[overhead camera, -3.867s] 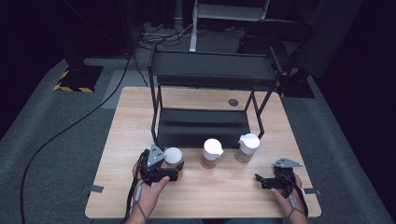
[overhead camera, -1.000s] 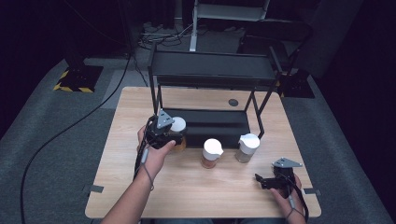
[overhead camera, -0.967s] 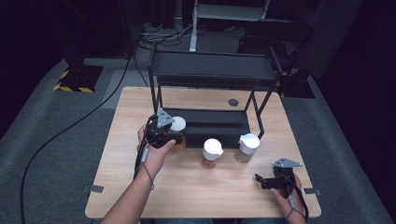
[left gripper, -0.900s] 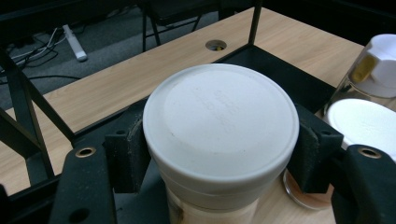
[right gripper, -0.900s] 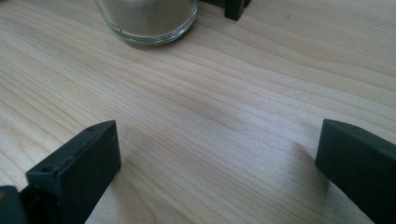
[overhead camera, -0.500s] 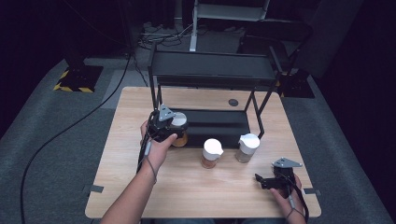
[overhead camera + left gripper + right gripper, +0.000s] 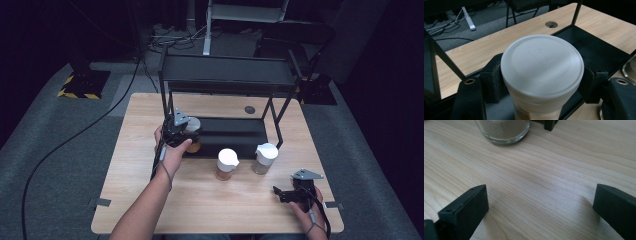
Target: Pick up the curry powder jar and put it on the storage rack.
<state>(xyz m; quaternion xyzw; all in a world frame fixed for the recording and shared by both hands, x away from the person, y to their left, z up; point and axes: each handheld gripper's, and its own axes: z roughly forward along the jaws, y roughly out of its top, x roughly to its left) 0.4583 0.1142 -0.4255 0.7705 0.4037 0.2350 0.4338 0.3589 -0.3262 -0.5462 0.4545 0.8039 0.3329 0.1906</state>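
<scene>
My left gripper [image 7: 189, 131] is shut on a white-lidded jar [image 7: 542, 72] with brownish contents; both pads press its sides just under the lid. The held jar [image 7: 193, 134] hovers at the left front corner of the black two-tier rack [image 7: 227, 75], over the low shelf [image 7: 231, 131]. Two more white-lidded jars stand on the wooden table in front of the rack: an orange-brown one [image 7: 227, 163] and a pale one [image 7: 265, 157]. My right gripper [image 7: 286, 194] rests near the table's front right corner, jaws wide open over bare wood [image 7: 541, 195], with the pale jar's glass base [image 7: 502, 130] ahead.
The rack's thin black posts [image 7: 576, 12] frame the shelf. A round cable hole [image 7: 250, 109] sits in the table behind the rack. A second jar's glass edge [image 7: 630, 68] shows at the right of the left gripper view. Cables and dark floor surround the table.
My left gripper has carried the jar a little farther toward the rack and lower, to the shelf's left front corner. The right gripper has stayed where it was.
</scene>
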